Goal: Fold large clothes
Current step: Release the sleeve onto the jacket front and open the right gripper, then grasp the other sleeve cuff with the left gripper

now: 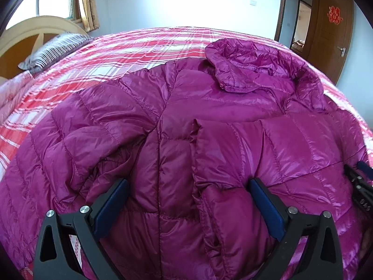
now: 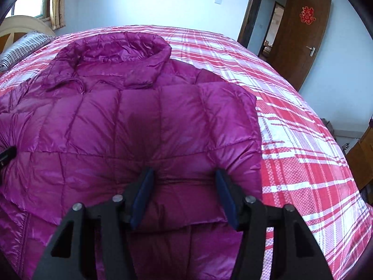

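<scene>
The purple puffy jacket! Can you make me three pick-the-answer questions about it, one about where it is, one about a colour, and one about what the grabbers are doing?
1. Where does the jacket lie?
A. on the bed
B. on the floor
C. on a hanger

2. What colours is the bedspread under it?
A. blue and green
B. red and white
C. plain black

3. How are the jaws of the right hand-held gripper?
A. clamped flat together
B. apart, over the jacket
C. holding a pillow

Answers:
1 A, it is spread on the checked bed.
2 B, red and white checks show around it.
3 B, a clear gap separates the blue pads.
</scene>
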Demonstrator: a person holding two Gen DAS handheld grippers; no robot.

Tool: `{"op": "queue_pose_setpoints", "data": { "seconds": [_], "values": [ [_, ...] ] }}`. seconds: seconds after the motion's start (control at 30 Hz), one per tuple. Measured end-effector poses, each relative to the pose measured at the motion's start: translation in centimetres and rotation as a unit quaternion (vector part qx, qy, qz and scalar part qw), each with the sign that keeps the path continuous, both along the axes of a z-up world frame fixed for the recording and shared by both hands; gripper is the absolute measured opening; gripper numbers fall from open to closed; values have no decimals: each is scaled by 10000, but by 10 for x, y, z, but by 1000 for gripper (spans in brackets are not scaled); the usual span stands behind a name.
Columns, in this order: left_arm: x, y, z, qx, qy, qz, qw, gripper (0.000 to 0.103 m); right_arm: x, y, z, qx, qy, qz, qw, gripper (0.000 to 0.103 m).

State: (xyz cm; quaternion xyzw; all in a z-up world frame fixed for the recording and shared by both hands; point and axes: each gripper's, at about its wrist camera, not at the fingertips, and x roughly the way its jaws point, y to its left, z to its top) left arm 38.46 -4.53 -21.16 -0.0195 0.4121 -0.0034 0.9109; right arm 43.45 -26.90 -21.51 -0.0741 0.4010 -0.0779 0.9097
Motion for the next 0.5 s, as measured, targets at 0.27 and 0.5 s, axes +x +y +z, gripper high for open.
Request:
{"op": "queue_pose_setpoints", "data": {
  "seconds": [0.27,0.5],
  "values": [
    [-40,17,32,-25,-252,94,9996,102,-1,0,-2,-19,-26,5,10000,60],
    [-115,100,52,-65,-607,695,9957,102,-2,-2,-2,31,-57,0,10000,60]
  ]
}}
